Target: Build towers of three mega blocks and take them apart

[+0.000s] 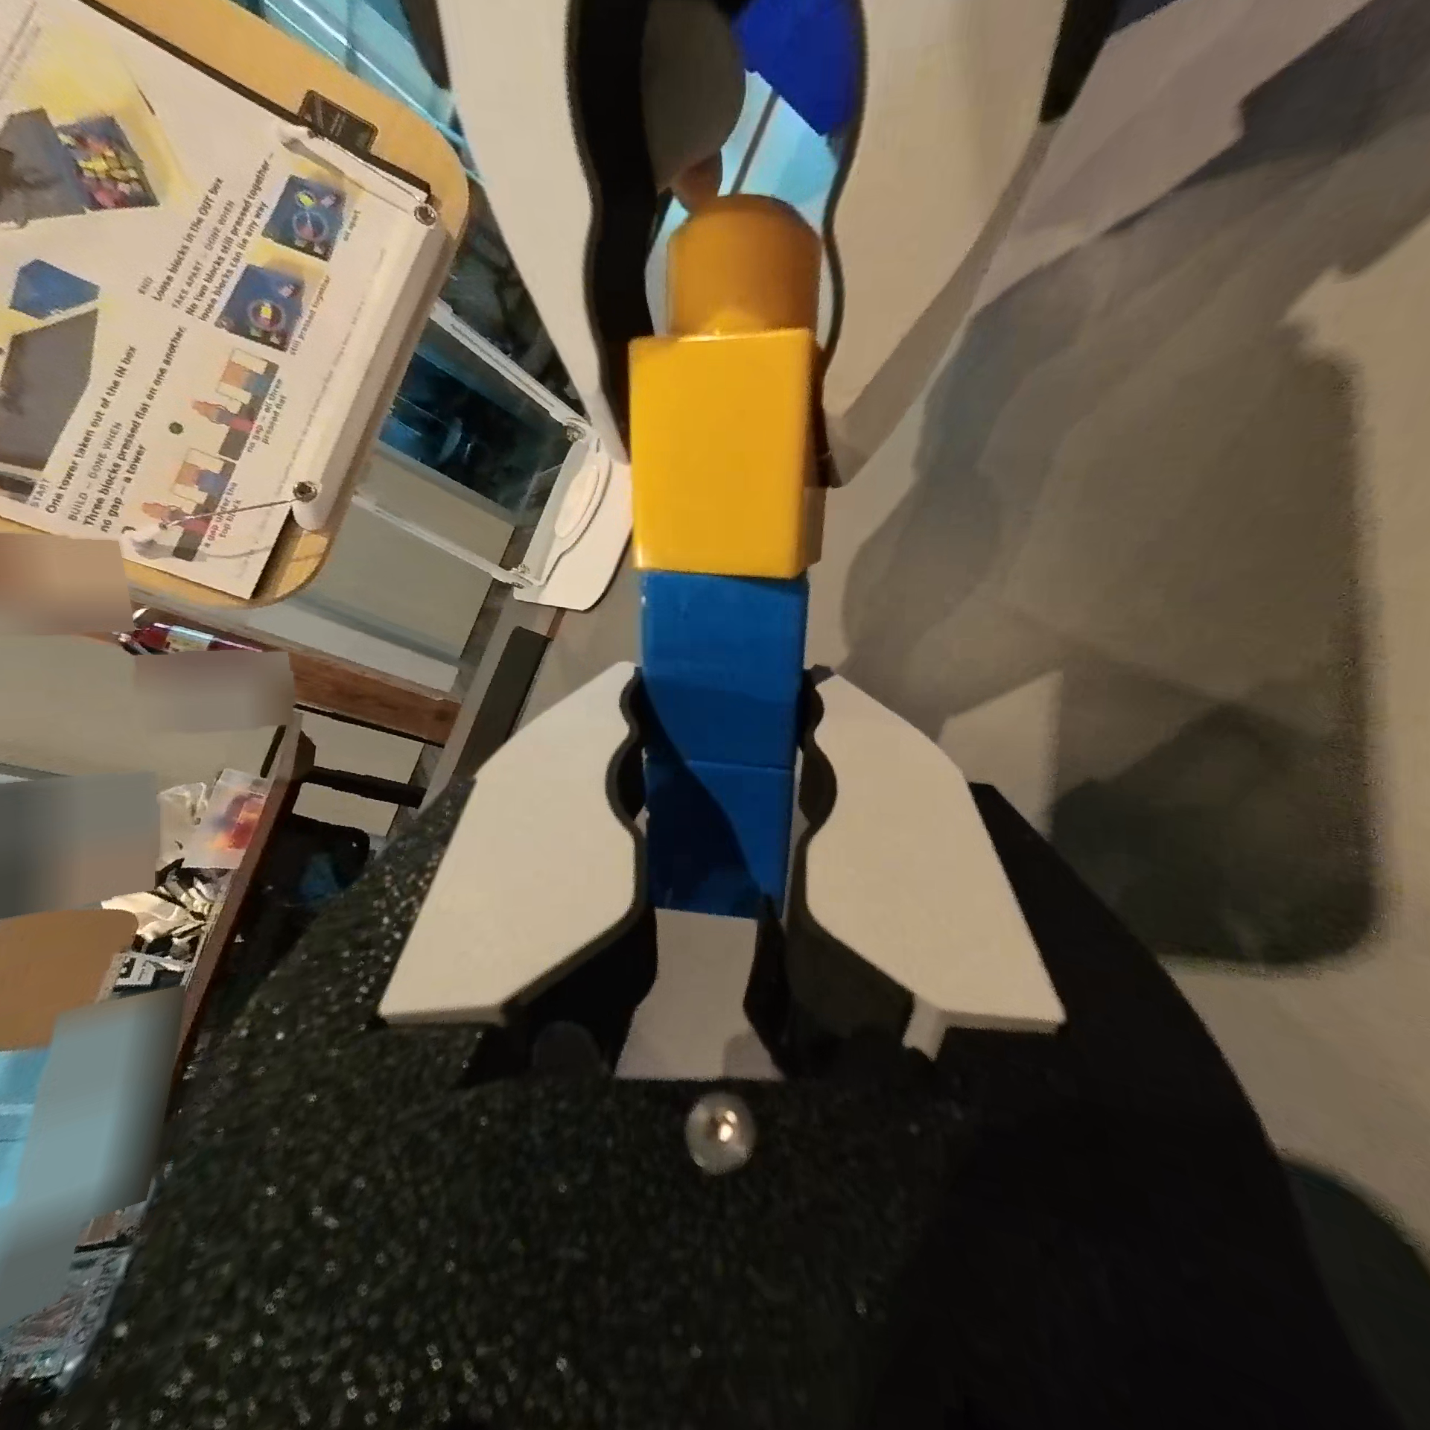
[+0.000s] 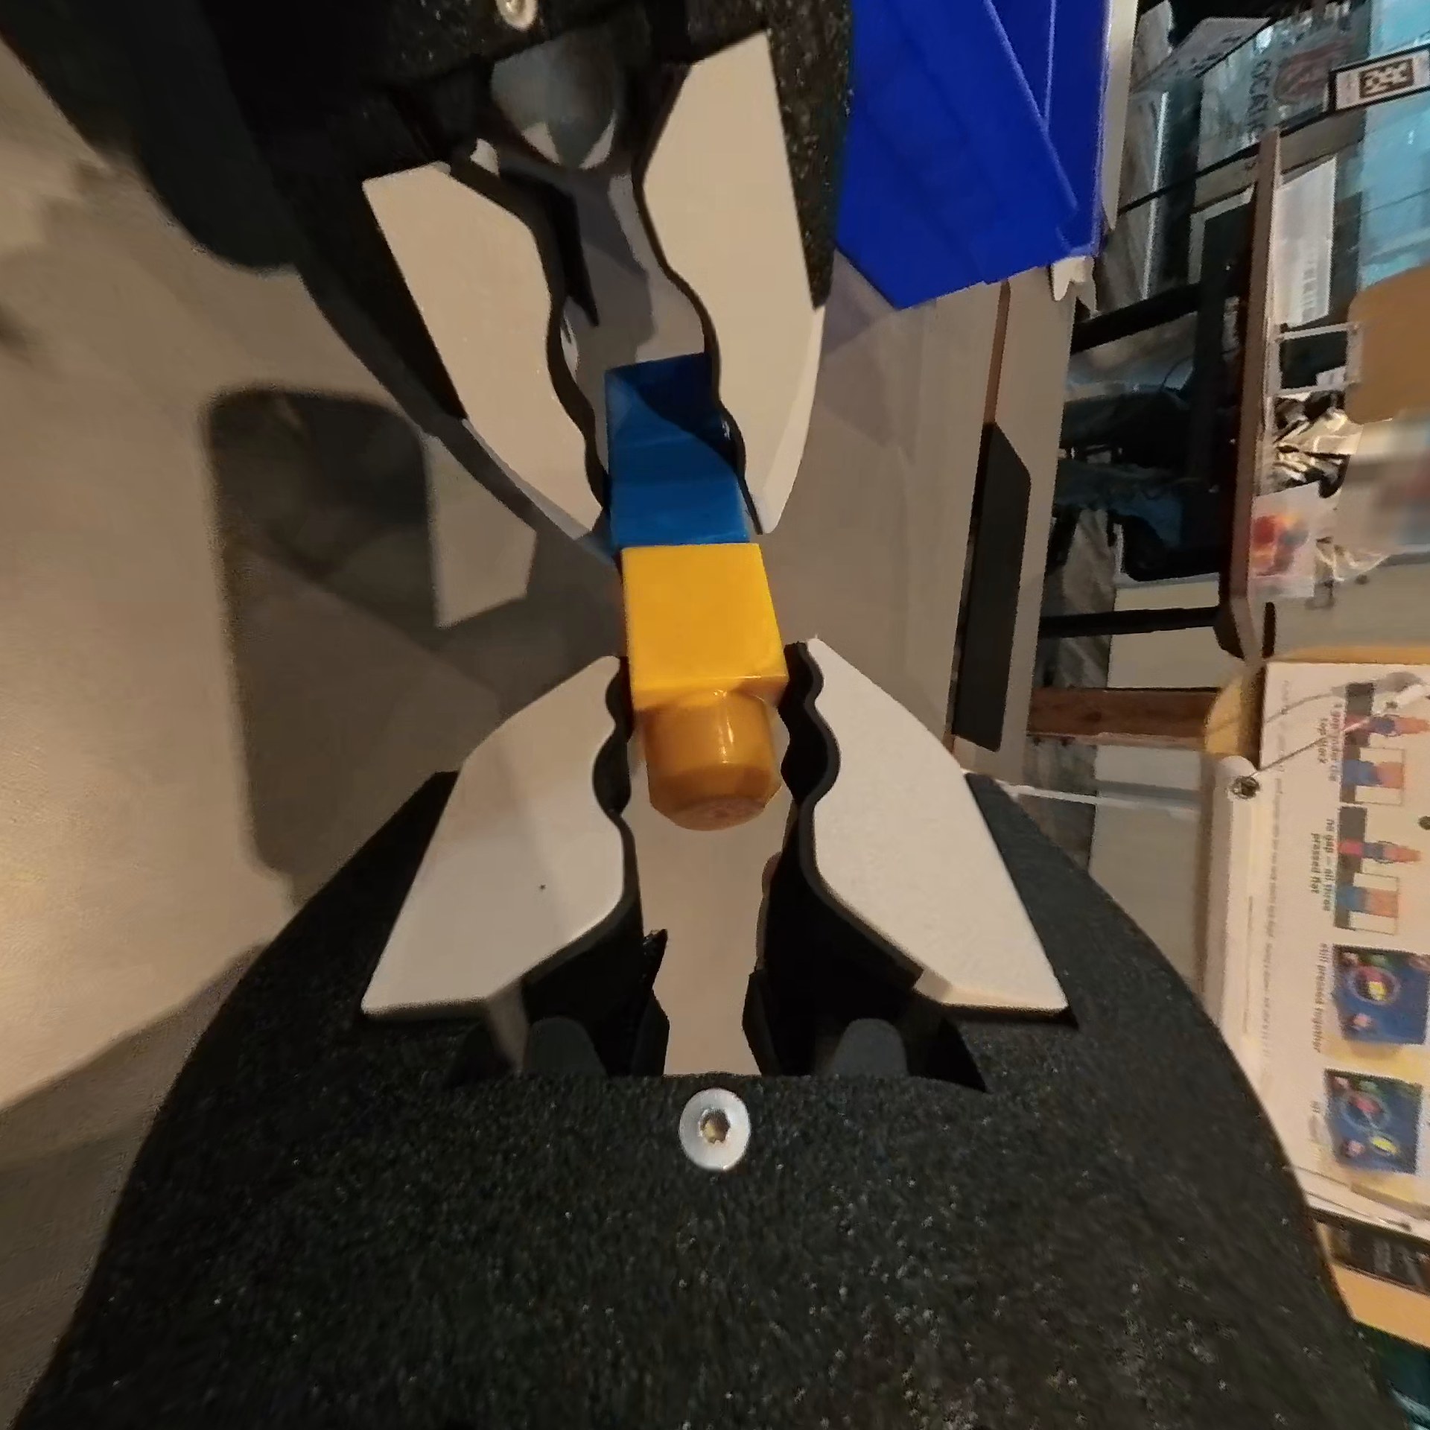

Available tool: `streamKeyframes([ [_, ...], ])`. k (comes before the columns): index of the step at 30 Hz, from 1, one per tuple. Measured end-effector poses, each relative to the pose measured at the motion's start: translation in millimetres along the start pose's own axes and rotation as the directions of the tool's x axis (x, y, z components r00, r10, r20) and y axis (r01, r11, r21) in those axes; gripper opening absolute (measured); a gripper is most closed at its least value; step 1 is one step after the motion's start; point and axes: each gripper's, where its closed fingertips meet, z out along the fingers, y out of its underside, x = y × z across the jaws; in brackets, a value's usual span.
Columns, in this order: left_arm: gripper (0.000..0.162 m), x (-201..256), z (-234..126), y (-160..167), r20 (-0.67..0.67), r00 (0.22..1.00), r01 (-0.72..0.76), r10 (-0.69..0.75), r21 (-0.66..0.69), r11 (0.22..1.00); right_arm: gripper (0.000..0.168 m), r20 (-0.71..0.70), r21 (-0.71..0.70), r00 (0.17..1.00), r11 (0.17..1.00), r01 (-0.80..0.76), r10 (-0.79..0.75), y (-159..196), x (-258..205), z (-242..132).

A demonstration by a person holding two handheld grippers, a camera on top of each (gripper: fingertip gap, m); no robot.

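A tower of three mega blocks is held in the air between both grippers. In the left wrist view, my left gripper (image 1: pixel 720 696) is shut on the two blue blocks (image 1: pixel 720 642), and the yellow block (image 1: pixel 716 456) points away with its round stud far. My right gripper (image 1: pixel 720 364) comes from the top of that view onto the yellow block's stud end. In the right wrist view, my right gripper (image 2: pixel 708 665) is shut on the yellow block (image 2: pixel 692 607) at its stud end. The blue blocks (image 2: pixel 669 480) sit beyond it in the left gripper (image 2: pixel 677 530).
A beige table surface (image 1: pixel 1161 371) lies behind the tower. A blue bin (image 2: pixel 967 139) stands at the back. An instruction sheet on a wooden board (image 1: pixel 201 309) is at the left, and it shows at the right in the right wrist view (image 2: pixel 1331 890). Cluttered tables lie beyond. Left tips to right tips: about 5 cm.
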Motion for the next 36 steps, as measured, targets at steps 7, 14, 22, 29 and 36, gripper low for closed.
streamKeyframes([
  [7, 0.036, -1, 0, 1, -0.023, 1.000, 0.011, -0.011, -0.011, 1.000, 0.037, -0.024, -0.023, 0.997, 0.997, 0.067, -0.068, -1, 1, -1],
  [14, 0.036, 1, 3, 4, -0.040, 0.999, 0.024, -0.024, -0.019, 1.000, 0.037, -0.040, -0.024, 0.992, 0.993, 0.115, -0.116, -2, 0, 0],
  [22, 0.036, 1, 4, 0, -0.057, 0.996, 0.076, -0.074, 0.037, 0.996, 0.043, -0.058, 0.024, 0.998, 0.999, 0.040, -0.038, -5, 3, 0],
  [29, 0.058, -2, 8, -10, 0.041, 0.997, 0.059, -0.065, 0.116, 0.991, 0.038, -0.007, 0.031, 1.000, 0.999, -0.012, 0.012, -1, 4, -14],
  [36, 0.060, -33, -5, -14, 0.187, 0.961, 0.151, -0.203, 0.259, 0.954, 0.038, -0.100, 0.158, 0.941, 0.939, -0.306, 0.324, 15, 43, -127],
])
